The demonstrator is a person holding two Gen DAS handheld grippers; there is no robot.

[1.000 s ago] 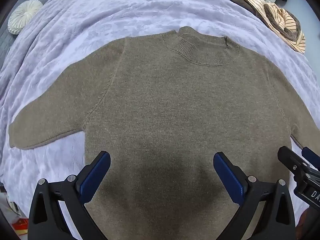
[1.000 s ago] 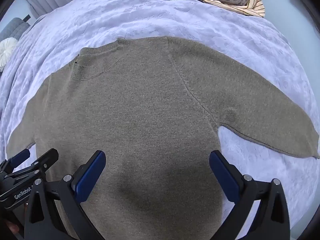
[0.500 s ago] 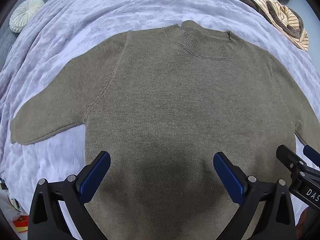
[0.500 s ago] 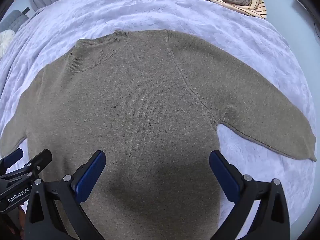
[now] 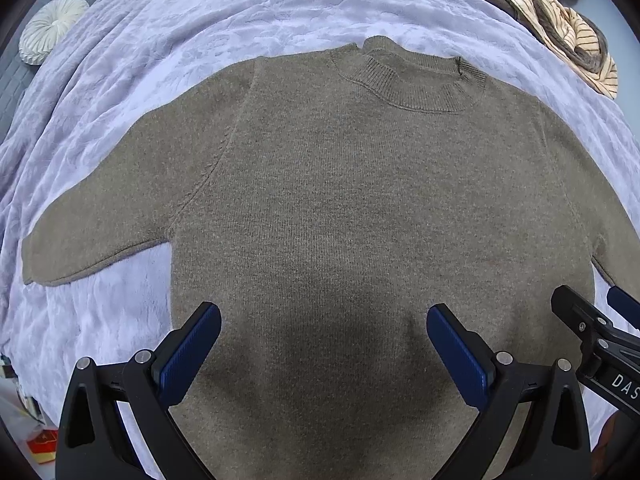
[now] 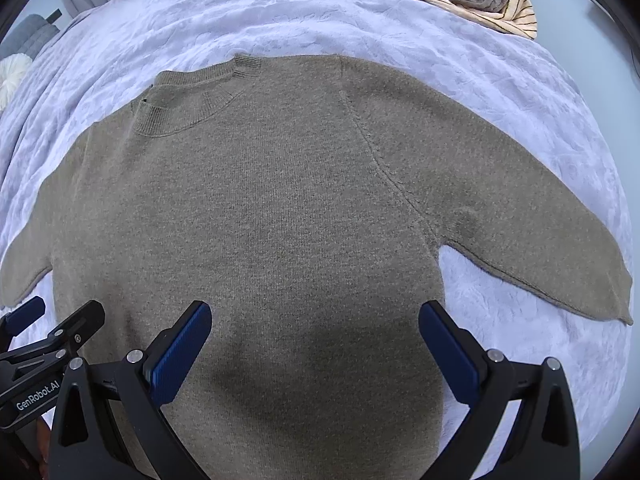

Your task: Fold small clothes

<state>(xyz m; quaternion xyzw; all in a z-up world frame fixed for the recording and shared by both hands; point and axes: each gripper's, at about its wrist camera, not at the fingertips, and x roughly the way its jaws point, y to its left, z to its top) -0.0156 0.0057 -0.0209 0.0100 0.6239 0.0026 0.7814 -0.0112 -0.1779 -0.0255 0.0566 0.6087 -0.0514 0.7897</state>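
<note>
The olive knit sweater (image 5: 360, 208) lay flat and face up on the lavender bedspread (image 5: 168, 32), collar (image 5: 412, 80) at the far side and both sleeves spread outward. No fold had been made yet.

The left gripper (image 5: 324, 344) hung above the lower body panel with its jaws released and holding nothing. The right gripper (image 6: 316, 344) hung beside it in the same condition, also spread wide and empty.

Likely faults from this position:

1. A pinch taken mid-panel would probably lift only the top knit layer, so the back layer would lag and bunch.
2. Uneven grip points on the 2 sides would skew the fold line.
3. The left sleeve (image 5: 100, 216) and right sleeve (image 6: 540, 232) could drag on the plush cover and curl under.
</note>
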